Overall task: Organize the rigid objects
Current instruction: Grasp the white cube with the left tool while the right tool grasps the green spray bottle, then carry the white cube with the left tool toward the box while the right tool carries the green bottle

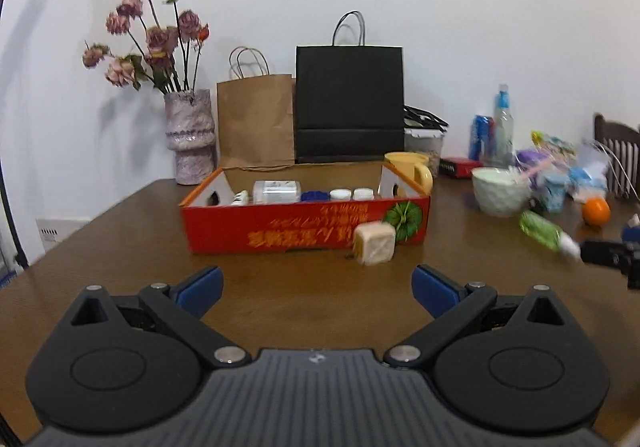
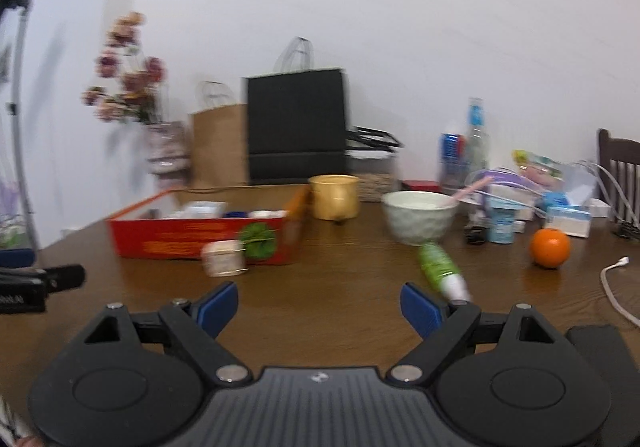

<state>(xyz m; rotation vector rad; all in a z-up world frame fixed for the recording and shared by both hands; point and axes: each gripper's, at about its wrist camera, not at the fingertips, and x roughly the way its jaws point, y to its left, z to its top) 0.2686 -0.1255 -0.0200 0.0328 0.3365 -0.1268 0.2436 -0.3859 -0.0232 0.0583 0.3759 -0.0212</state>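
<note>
Left gripper [image 1: 318, 289] and right gripper [image 2: 319, 307]: fingers spread, nothing between, low over the brown bench [image 1: 312, 299]. Beyond, beige cube [image 1: 375, 243] touching red box [image 1: 280, 231]; green tube [image 2: 440, 269] lying near right fingers; bowl [image 2: 418, 217], orange [image 2: 550, 248] farther back.

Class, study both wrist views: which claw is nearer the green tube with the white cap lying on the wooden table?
Right. The right claw has the green tube just beyond its right fingertip; the left claw is well off to the tube's left.
</note>
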